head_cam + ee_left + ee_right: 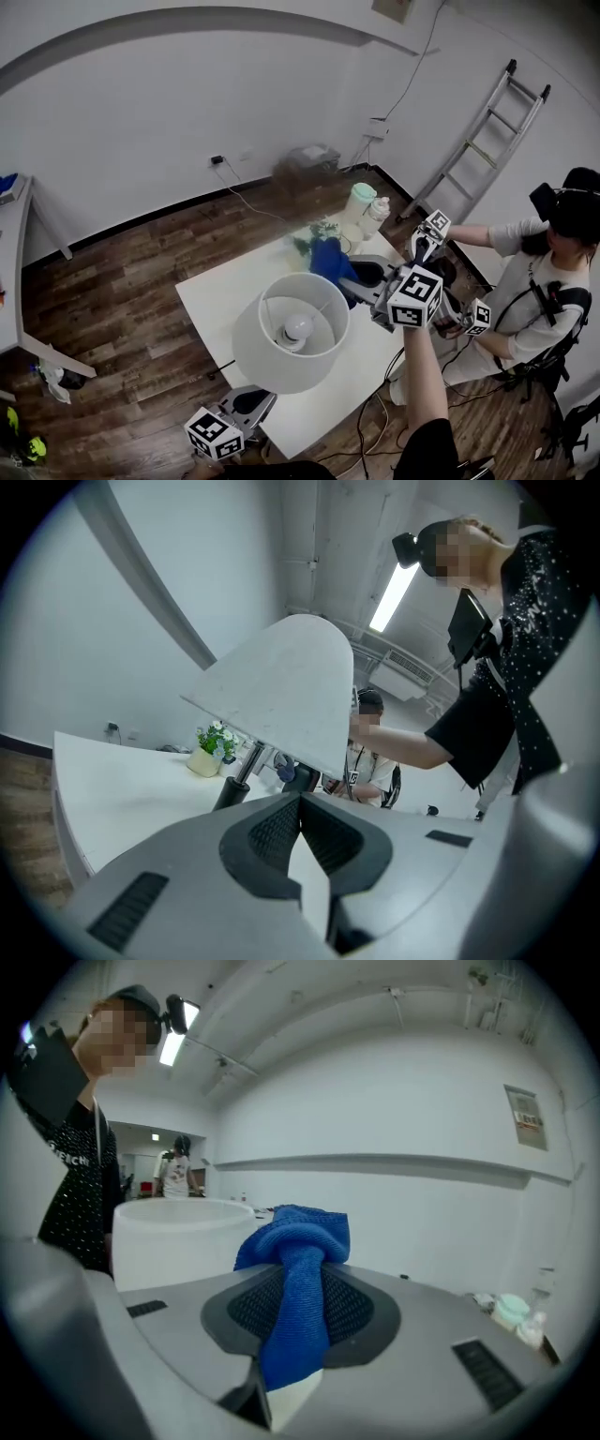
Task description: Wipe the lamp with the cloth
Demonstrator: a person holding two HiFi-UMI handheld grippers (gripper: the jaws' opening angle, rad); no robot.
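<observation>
The lamp (pixel 274 364) stands upright near the middle of the white desk (pixel 217 292), its white shade open at the top so the bulb (pixel 298 326) shows inside. Just past the shade's far right rim, the blue cloth (pixel 328 259) is bunched and clenched between the jaws of the right gripper (pixel 359 276). A wad sticks out ahead of the tips, so soft fabric rather than hard jaw would meet the shade first. The cloth is near the rim, but I cannot tell whether it touches. On the lamp's near side, low by the desk's edge, the left gripper (pixel 255 403) has its jaws pressed together on nothing and points level under the shade. It is probably parked there to steady the lamp if wiping pushes it. Beyond the lamp, behind the cloth, a small potted plant (pixel 314 234) and a pale jar (pixel 360 202) sit clear of the wiping path. The wiping itself looks about to begin
</observation>
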